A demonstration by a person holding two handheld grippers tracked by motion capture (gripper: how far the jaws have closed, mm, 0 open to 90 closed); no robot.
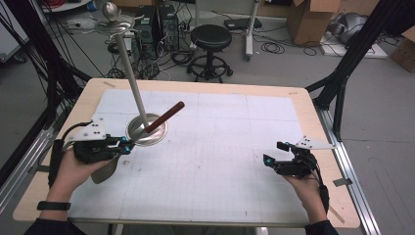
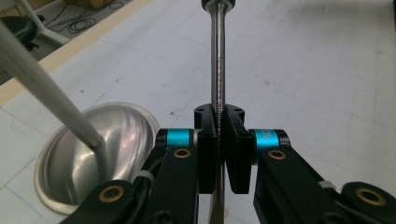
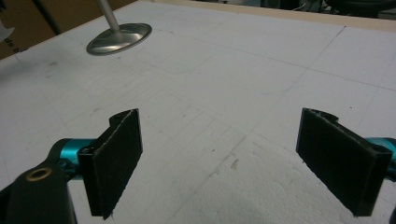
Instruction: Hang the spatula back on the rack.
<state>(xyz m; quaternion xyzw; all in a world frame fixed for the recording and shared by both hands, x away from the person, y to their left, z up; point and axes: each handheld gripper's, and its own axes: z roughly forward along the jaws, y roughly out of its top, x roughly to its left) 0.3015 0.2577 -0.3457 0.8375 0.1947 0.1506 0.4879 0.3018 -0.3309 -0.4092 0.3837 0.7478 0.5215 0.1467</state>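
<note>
A utensil with a reddish-brown handle (image 1: 166,115) and a thin metal shaft (image 2: 217,60) is held at the table's left. Its flat metal blade (image 1: 104,172) hangs below the hand. My left gripper (image 1: 127,146) (image 2: 219,115) is shut on the shaft, and the handle slants up and to the right over a round metal stand base (image 1: 139,136) (image 2: 70,163). From that base a grey pole (image 1: 131,73) leans up to a metal top piece (image 1: 113,19). At the right, my right gripper (image 1: 278,152) (image 3: 222,121) rests low over the mat, open, with nothing between its pads.
A white gridded mat (image 1: 215,147) covers most of the wooden table (image 1: 313,117). Beyond the far edge stand a black stool (image 1: 211,44), computer towers (image 1: 156,24) and cardboard boxes (image 1: 308,19). Black frame struts (image 1: 342,73) rise at the right.
</note>
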